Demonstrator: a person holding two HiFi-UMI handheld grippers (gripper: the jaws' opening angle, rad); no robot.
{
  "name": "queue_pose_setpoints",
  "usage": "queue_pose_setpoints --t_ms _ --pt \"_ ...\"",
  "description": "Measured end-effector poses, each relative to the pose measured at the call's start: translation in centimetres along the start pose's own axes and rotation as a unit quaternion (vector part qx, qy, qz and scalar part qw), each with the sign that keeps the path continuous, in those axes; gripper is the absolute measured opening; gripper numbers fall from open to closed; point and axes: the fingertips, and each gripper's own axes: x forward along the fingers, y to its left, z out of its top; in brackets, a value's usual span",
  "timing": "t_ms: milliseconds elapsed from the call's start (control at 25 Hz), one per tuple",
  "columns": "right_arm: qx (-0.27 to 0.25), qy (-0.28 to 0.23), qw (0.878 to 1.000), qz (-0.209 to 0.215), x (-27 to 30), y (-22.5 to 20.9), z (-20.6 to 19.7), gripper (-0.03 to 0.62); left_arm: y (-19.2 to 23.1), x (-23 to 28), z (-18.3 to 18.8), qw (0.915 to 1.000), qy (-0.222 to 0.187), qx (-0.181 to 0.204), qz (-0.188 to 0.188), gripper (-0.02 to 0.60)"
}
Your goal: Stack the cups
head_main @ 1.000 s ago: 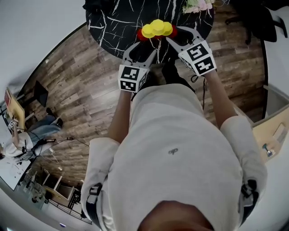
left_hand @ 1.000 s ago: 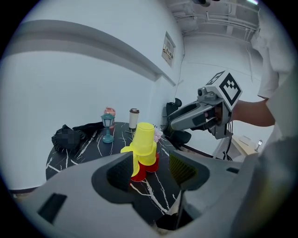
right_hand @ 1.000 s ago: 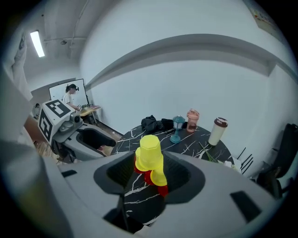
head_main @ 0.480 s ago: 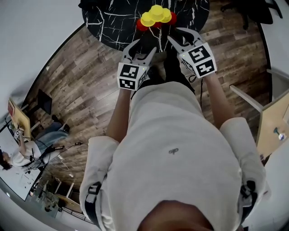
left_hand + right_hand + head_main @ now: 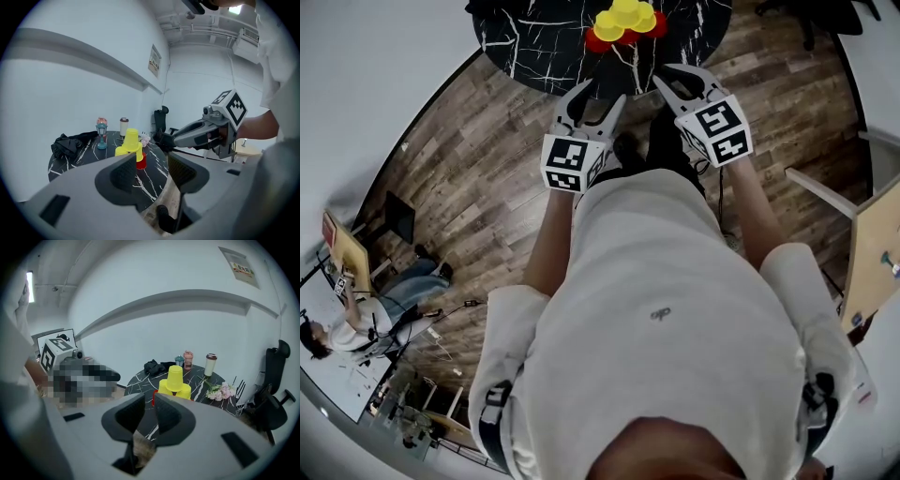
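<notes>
Cup stack: a pyramid of yellow cups (image 5: 624, 19) with red cups (image 5: 598, 42) at its base, standing on the black marbled table (image 5: 534, 37).
Cup direction: every cup I can see stands mouth down, its long axis upright; 1 yellow cup (image 5: 175, 378) crowns the pile, resting on 2 yellow cups (image 5: 174, 391) side by side.
Red cup: 1 shows low at the stack's side (image 5: 140, 162), touching the table.
Stack and jaws: the stack lies ahead of both grippers and well apart from them; neither touches a cup.
Left gripper (image 5: 600, 94): it is held over the wooden floor (image 5: 469, 178) near the table's edge, pointing toward the stack.
Left jaws: spread wide, though they have just been closing a little; nothing is between them (image 5: 152, 171).
Right gripper (image 5: 667, 75): it is beside the left one, also aimed at the table.
Right jaws: they have just been closing, and only a narrow gap is left; they grasp nothing (image 5: 150, 417).
Nearby on the table: a black cloth (image 5: 70, 143), a small blue lantern (image 5: 101, 133), a lidded tumbler (image 5: 210, 364) and pale flowers (image 5: 220, 391), all behind or beside the stack.
</notes>
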Motion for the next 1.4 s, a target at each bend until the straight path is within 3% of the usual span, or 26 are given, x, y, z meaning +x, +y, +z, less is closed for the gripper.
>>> queue_pose_setpoints --t_ms 520,920,1400 --pt "0.016 -0.049 0.999 -0.012 -2.8 2.2 1.9 0.017 -1.7 -3.2 4.5 0.9971 -0.075 0.011 0.003 0.116" --pt "0.015 -0.078 0.997 -0.010 -3.7 3.2 3.5 0.005 -1.0 -4.2 4.9 0.9962 -0.084 0.011 0.017 0.026" --pt "0.004 -0.084 0.996 -0.001 -4.2 3.6 3.8 0.005 -1.4 -4.1 5.1 0.9959 -0.088 0.016 0.016 0.006"
